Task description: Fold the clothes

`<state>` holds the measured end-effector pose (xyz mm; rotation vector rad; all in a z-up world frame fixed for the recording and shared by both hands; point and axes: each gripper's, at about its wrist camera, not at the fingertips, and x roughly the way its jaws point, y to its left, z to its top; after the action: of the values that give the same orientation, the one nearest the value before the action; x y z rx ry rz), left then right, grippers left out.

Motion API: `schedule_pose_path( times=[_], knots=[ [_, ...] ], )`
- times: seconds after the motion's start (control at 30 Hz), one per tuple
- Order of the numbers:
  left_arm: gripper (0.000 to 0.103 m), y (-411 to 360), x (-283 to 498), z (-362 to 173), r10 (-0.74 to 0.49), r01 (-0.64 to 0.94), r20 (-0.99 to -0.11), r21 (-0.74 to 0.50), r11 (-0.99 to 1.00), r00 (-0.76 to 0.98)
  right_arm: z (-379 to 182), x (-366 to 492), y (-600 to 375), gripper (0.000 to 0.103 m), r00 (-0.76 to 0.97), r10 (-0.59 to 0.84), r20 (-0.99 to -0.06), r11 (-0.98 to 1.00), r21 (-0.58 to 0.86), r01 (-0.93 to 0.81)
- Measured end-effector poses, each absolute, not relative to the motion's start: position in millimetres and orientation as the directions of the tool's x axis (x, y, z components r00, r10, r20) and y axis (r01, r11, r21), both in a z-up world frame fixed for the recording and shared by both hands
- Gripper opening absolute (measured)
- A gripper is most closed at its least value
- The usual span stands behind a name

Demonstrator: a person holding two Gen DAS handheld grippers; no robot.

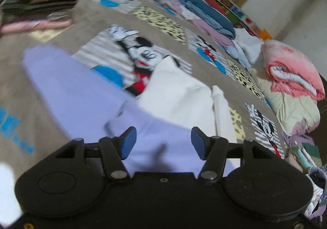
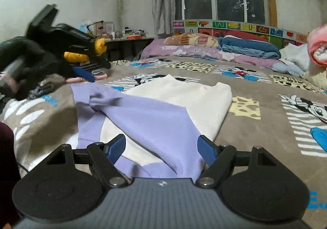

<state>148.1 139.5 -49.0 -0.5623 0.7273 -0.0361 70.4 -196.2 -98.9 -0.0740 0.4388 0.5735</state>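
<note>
On my left, the left gripper (image 1: 162, 143) hangs over the lavender part of the sweatshirt (image 2: 155, 114) with its blue pads (image 1: 127, 143) spread wide and nothing between them; that view is smeared, so I can't say how close it is to the cloth. The garment lies flat on the cartoon-print bedspread (image 2: 265, 130), near the bed's front edge, cream body with lavender sleeves, one sleeve (image 2: 143, 112) folded diagonally across the chest. I judge it to be soft, light and limp: it will sag and drag its own layers rather than hold a crease, so I'd pinch a hem corner or a sleeve cuff, through both layers. To my right, the right gripper (image 2: 161, 147) sits at the near hem, its jaws apart too, straddling the lavender fabric without closing on it.
</note>
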Motion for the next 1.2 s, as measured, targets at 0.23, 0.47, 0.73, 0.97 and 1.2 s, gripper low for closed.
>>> schedule_pose_path(
  times=[0.23,0.47,0.73,0.97,1.2],
  knots=[
    [0.058,151,130,-70,-0.209,-0.222,-0.636,-0.528,0.820,0.742,-117,65,-172,0.079,0.648,0.501,-0.574,0.777,-0.033,-0.629],
    [0.057,155,130,-80,-0.184,-0.265,-0.616,-0.564,0.782,0.766,-106,61,-181,0.079,0.664,0.524,-0.533,0.782,-0.007,-0.623],
    [0.040,161,143,-91,-0.161,-0.312,-0.613,-0.589,0.746,0.773,-99,71,-196,0.079,0.704,0.529,-0.474,0.823,0.082,-0.562],
    [0.029,162,154,-101,-0.157,-0.318,-0.600,-0.606,0.729,0.784,-108,81,-194,0.079,0.684,0.544,-0.486,0.817,0.124,-0.563],
    [0.002,162,158,-87,-0.216,-0.259,-0.510,-0.704,0.661,0.833,-117,85,-189,0.079,0.652,0.558,-0.513,0.803,0.134,-0.581]
  ],
)
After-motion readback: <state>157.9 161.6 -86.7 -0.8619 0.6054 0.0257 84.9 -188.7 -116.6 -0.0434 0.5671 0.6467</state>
